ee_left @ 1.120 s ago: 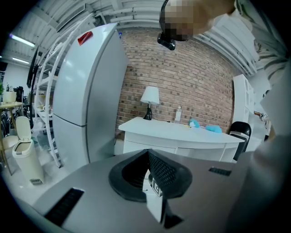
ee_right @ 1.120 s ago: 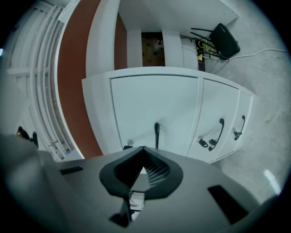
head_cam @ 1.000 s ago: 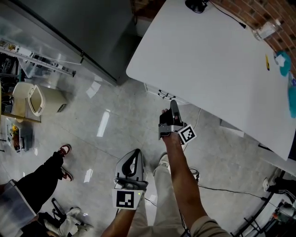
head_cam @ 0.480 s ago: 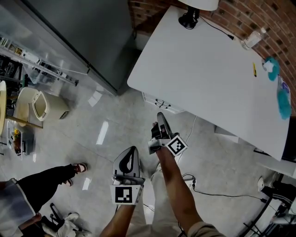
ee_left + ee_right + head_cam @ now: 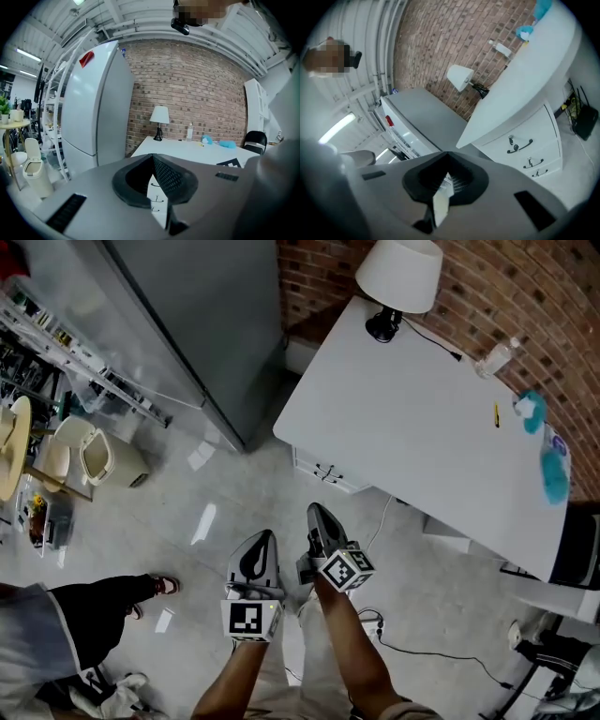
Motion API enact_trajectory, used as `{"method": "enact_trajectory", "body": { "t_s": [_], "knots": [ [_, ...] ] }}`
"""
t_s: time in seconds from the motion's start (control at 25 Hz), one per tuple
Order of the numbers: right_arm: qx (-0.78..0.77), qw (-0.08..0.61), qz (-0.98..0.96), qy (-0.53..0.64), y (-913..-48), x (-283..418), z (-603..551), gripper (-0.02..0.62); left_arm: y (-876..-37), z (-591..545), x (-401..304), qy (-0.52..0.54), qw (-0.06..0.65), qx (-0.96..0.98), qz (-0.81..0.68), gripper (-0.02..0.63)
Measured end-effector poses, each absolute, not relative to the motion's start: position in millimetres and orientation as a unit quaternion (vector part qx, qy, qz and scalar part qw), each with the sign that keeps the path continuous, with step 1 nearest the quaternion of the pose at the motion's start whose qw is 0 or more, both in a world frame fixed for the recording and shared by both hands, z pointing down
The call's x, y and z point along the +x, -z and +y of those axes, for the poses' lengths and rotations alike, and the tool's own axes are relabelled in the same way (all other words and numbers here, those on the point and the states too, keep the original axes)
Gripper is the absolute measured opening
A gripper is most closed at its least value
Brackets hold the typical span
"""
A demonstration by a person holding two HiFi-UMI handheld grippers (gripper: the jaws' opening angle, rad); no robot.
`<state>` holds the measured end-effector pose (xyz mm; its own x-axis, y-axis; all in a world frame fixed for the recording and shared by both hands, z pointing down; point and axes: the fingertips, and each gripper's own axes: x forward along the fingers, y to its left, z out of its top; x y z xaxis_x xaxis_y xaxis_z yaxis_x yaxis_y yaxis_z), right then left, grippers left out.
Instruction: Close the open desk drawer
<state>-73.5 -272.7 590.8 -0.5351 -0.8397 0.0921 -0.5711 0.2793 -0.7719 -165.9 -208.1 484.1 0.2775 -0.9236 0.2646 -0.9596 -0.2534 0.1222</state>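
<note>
Jaws together and empty, the right gripper [image 5: 315,514] and left gripper [image 5: 263,540] draw back to lower centre, away from the desk drawers [image 5: 323,472] under the white desk [image 5: 422,427] at mid-frame, all fronts apparently flush, the closing seemingly done

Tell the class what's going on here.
A person stands back from the white desk with a gripper in each hand. The left gripper and right gripper both have jaws together and hold nothing. The desk's drawers all look pushed in, and neither gripper touches them.
</note>
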Motion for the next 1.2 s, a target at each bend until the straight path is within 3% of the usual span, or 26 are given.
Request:
{"method": "enact_trajectory", "body": {
  "t_s": [0.48,1.2],
  "knots": [
    [-0.459,0.062,0.866,0.189,-399,-126,-242,0.009,-379,-197,-197,-0.057,0.098,0.794,-0.598,0.008],
    [-0.454,0.008,0.890,0.043,-239,-140,-195,0.009,-254,-170,-211,-0.028,0.049,0.799,-0.599,0.008]
  ]
}}
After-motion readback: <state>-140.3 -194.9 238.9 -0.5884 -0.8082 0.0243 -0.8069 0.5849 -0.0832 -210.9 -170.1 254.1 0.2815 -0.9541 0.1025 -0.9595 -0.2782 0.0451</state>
